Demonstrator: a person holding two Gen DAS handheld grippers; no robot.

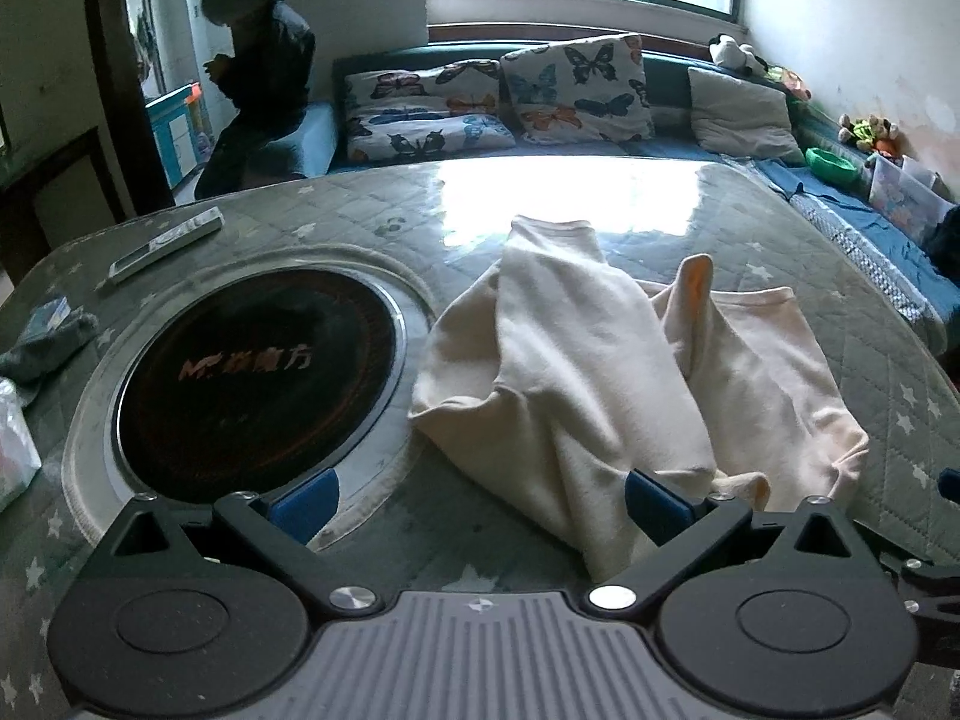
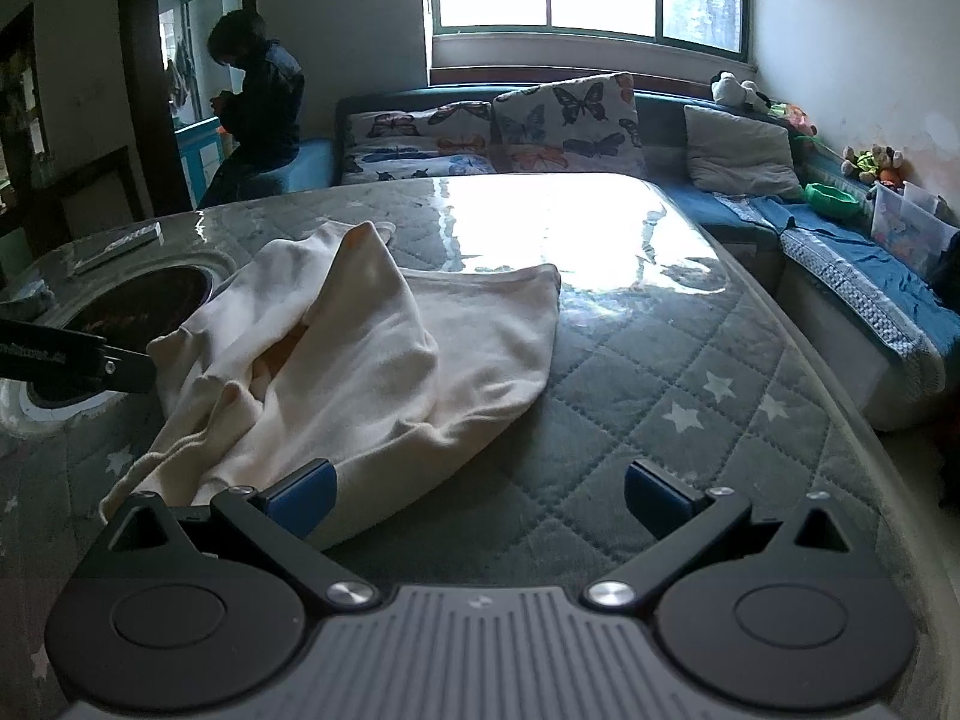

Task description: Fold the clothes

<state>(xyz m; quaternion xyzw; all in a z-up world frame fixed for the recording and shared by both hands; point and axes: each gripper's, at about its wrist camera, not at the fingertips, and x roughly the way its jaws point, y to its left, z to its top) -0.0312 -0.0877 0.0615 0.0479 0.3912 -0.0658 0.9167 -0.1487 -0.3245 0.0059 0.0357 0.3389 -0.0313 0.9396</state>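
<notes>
A cream garment (image 1: 606, 372) lies crumpled at centre frame on the quilted, star-patterned table (image 1: 840, 300). The left gripper (image 1: 480, 501) and right gripper (image 2: 480, 495) both stand wide open, holding nothing. At left, a round black hob (image 1: 258, 384) bears orange writing, only "M" and "方" legible.

A quilted grey tabletop (image 1: 372, 222) with white stars has a round black cooktop (image 1: 258, 375) set into its left side. A remote control (image 1: 165, 245) lies at the far left edge. Beyond, butterfly cushions (image 1: 498, 99) and a grey pillow (image 2: 741, 150) rest on a blue sofa (image 1: 852, 228). A person (image 1: 264, 78) sits far left. Soft toys (image 2: 870, 162) and a green bowl (image 2: 831, 199) sit far right.
</notes>
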